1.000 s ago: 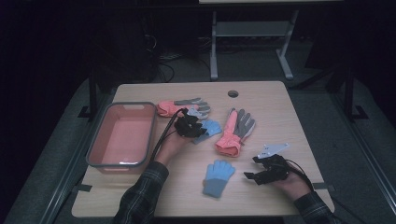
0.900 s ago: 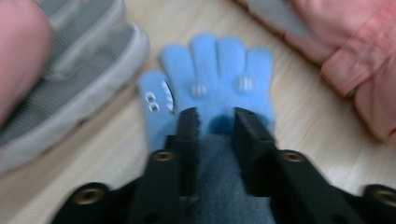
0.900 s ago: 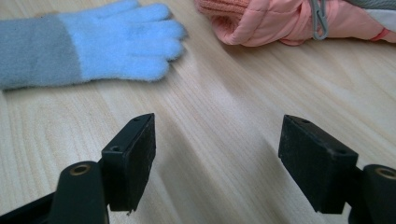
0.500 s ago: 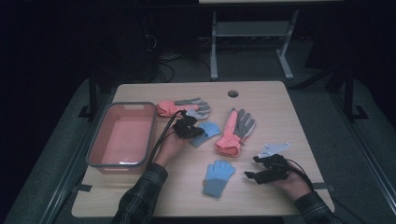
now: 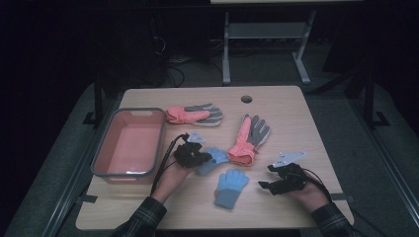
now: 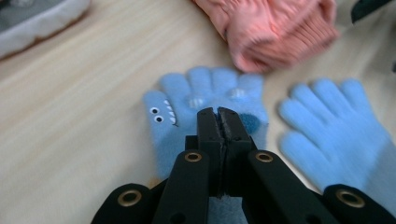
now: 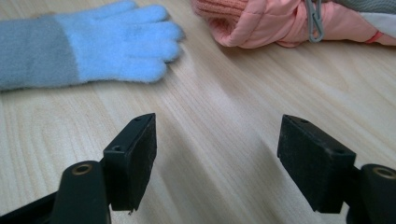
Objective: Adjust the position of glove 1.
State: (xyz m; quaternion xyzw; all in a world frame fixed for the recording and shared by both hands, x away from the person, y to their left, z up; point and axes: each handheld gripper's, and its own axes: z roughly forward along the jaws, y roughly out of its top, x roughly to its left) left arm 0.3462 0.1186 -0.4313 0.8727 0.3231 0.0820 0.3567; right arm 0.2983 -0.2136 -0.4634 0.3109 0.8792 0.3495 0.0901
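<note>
On the wooden tabletop (image 5: 296,113), four gloves lie spread out beside a pink bin (image 5: 127,143) with a grey rim at the left, which holds nothing that can be made out. The left hand-held gripper (image 5: 200,157) has its jaws pressed together on a small blue glove with a shark face (image 6: 187,105), pinching the fabric near the palm; this glove lies at the middle of the tabletop, just right of the bin. The left gripper view shows the two pads touching with blue fleece bunched beneath them. A second blue glove (image 5: 230,187), plain with a grey cuff, lies nearer the person and a little to the right. The right hand-held gripper (image 5: 264,183) rests near the right front edge with its jaws standing apart and nothing between them, only bare wood.

Two pink and grey gloves remain out: one (image 5: 193,114) at the far middle, lying crosswise, and another (image 5: 249,138) at the centre right, pointing away.

Judging by the layout, sorting the gloves into the bin has barely begun: one glove is gripped but not yet lifted clear, and three wait untouched.

The room beyond is dark. Whether the gripped glove has left the wood is hard to tell.
</note>
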